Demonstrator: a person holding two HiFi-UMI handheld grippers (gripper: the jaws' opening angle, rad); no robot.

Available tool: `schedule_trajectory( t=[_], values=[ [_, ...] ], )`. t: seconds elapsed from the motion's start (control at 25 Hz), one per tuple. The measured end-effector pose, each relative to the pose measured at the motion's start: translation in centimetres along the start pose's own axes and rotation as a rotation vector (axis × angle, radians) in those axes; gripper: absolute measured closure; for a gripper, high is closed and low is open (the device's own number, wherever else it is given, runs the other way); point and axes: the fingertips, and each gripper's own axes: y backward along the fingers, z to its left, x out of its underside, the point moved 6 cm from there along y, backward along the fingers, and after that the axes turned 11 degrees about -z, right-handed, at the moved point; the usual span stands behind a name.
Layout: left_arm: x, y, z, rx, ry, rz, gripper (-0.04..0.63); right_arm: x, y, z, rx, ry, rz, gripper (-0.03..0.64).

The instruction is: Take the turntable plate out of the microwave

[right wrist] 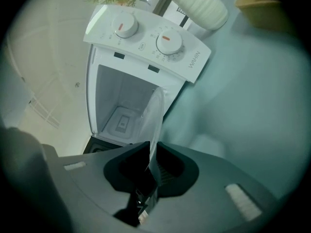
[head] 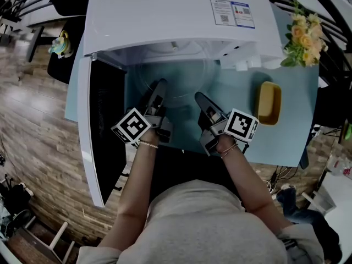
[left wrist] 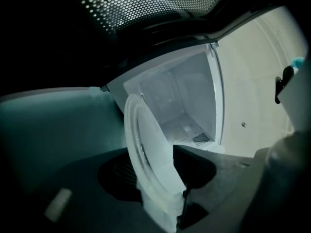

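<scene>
Clear round glass turntable plate (head: 181, 77): rim clamped in jaws of left gripper (head: 160, 87) at 7 o'clock, right gripper (head: 199, 98) at 5 o'clock; judged clear of white microwave (head: 165, 15); setting-down outstanding.

"WAHIN" on microwave (right wrist: 150, 42) control panel; stickers (head: 232, 12) on its top: print too small.

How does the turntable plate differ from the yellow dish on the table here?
The turntable plate is clear, round glass; the yellow dish is opaque and oblong. The plate is clamped at opposite edges by the left gripper and right gripper; the dish rests untouched on the table. Both look empty.
</scene>
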Motion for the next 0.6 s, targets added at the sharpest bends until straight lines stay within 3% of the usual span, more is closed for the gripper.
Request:
schedule_trajectory(
  t=[0.2, 0.6],
  values=[
    [0.8, 1.0, 0.4, -0.029, 0.031, 0.025, 0.492, 0.3, 0.9, -0.5, 0.004, 0.01, 0.009, 0.552],
    [1.3, 2.4, 0.3, 0.012, 0.107, 0.029, 0.524, 0.4, 1.4, -0.7, -0.015, 0.01, 0.016, 0.55]
  ],
)
